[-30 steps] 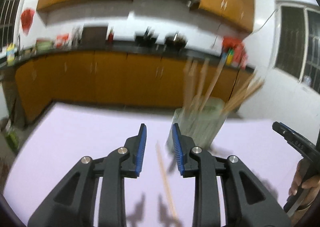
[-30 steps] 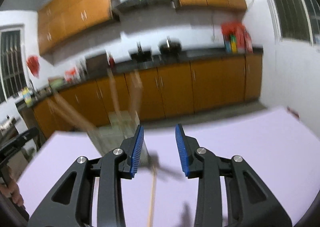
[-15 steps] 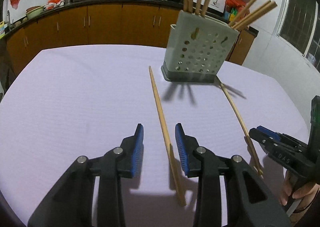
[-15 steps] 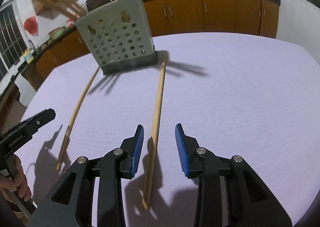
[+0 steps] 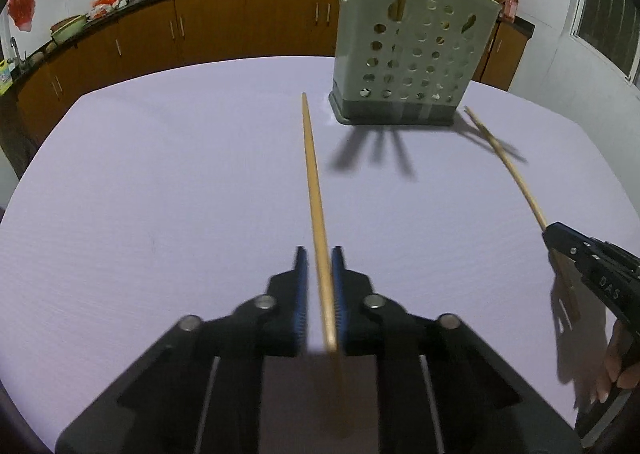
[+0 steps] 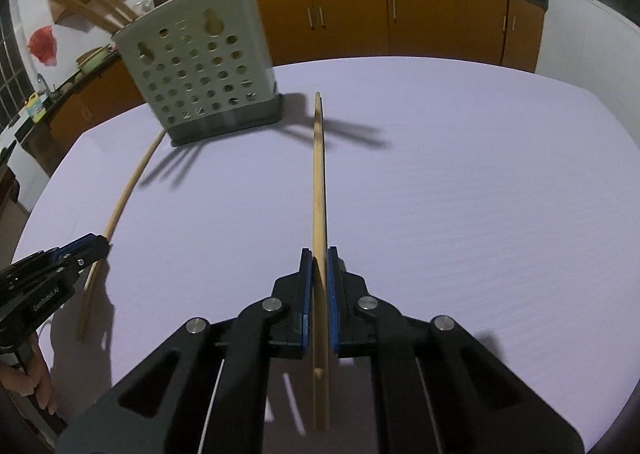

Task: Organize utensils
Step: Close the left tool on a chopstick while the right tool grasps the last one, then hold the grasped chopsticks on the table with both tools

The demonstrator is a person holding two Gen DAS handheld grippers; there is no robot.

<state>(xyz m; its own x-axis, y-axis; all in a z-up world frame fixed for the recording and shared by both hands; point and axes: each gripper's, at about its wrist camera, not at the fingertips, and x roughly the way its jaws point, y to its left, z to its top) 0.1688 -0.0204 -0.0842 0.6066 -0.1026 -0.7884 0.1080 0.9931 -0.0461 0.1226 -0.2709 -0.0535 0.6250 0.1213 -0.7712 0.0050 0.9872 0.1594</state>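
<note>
Left tongs (image 5: 319,254) and right tongs (image 6: 319,256), jaws just closed, each clamp one chopstick (image 5: 314,181) (image 6: 318,173) lying on the surface (image 5: 160,193) before the perforated holder (image 5: 408,61).

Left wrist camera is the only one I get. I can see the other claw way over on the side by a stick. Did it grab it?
Observer: Yes. The right claw has just closed, and its blue pads press both sides of its chopstick.
Operator: Is it holding the very end?
Observer: No. A short bit of the stick pokes out behind the pads, toward the camera.
Operator: What does my claw look like from over there?
Observer: Seen from the side, the left claw has just closed too, with its tips pinched together on the other chopstick.
</note>
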